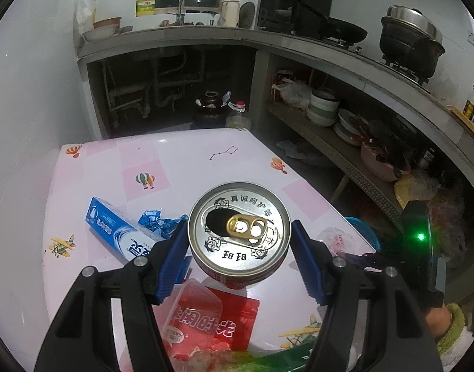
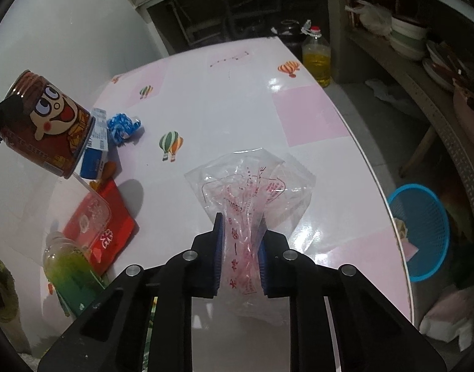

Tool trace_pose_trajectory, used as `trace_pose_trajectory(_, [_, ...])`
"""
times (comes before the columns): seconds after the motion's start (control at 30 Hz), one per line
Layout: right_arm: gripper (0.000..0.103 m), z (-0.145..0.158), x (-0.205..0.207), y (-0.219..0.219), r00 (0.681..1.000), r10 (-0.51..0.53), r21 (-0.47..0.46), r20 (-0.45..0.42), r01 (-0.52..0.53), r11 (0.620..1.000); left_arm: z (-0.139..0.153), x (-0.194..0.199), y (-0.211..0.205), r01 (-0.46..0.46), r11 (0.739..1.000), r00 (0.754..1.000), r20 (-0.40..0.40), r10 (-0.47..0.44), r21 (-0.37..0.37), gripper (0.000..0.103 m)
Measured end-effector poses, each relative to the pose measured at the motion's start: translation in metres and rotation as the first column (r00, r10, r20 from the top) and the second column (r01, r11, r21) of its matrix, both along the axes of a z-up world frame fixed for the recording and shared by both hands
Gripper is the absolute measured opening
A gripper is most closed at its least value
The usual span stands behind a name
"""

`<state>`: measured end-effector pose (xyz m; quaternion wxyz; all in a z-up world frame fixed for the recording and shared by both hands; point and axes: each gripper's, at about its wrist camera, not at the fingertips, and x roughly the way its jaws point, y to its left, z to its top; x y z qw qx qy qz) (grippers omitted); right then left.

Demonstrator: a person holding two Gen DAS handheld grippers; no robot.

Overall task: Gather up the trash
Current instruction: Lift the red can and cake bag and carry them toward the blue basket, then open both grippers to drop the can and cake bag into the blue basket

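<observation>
Up close, the left claw (image 1: 239,249) holds a red drink can (image 1: 239,228) between its blue pads, lifted clear of the table (image 1: 187,155). The can's silver top faces the left wrist camera, its pull tab bent back over a dark opening. Seen from the right wrist camera, the same can (image 2: 48,127) hangs tilted at the left edge, showing a cartoon face on its side.

The right claw (image 2: 239,245) is closed narrowly on a crumpled clear plastic bag (image 2: 252,186) with red printing; the bag bunches between the pads and fans out beyond them onto the table. The table's covering is white and pink with hot-air balloon and airplane pictures.

More trash lies on the table: a blue and white toothpaste box (image 1: 119,226), a crumpled blue foil wrapper (image 2: 124,125) just beside it, a red snack packet (image 1: 218,322) with a clear plastic tray (image 2: 91,214) on top, and a bottle of green liquid (image 2: 68,266) lying near the table's near edge. A blue mesh basket (image 2: 423,232) stands on the floor to the right of the table.
</observation>
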<state>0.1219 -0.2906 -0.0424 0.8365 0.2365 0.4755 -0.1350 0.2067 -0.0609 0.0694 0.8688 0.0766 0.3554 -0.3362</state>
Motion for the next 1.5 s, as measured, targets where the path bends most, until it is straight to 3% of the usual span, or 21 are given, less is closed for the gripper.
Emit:
trace_pose_trajectory(0.6, [0.016,0.032,-0.035,-0.01,0.993,-0.055,-0.009,0.106,0.056,0.998,0.02,-0.029,-0.02,0.049,0.999,0.998,0.047,-0.049,-0.015,0.064])
trace_pose_trajectory(0.9, [0.015,0.053,-0.073,-0.036,0.971,-0.154,-0.004,0.183,0.157,0.988,0.03,-0.045,-0.054,0.117,0.993,0.991,0.062,-0.116,-0.014,0.064])
trace_pose_trajectory(1.03, [0.015,0.064,-0.103,-0.061,0.943,-0.247,-0.009,0.221,0.255,0.967,0.036,-0.052,-0.084,0.173,0.985,0.983,0.063,-0.172,-0.019,0.064])
trace_pose_trajectory(1.2, [0.015,0.068,-0.156,-0.1,0.881,-0.406,-0.018,0.245,0.422,0.906,0.038,-0.061,-0.134,0.274,0.961,0.961,0.034,-0.274,-0.019,0.064])
trace_pose_trajectory(1.37, [0.015,0.045,-0.211,-0.139,0.798,-0.569,0.037,0.199,0.574,0.818,0.027,-0.069,-0.204,0.402,0.916,0.915,-0.033,-0.402,0.001,0.064])
trace_pose_trajectory(1.5, [0.015,0.013,-0.242,-0.159,0.744,-0.654,0.084,0.134,0.649,0.756,0.001,-0.076,-0.267,0.487,0.872,0.871,-0.104,-0.48,0.052,0.064])
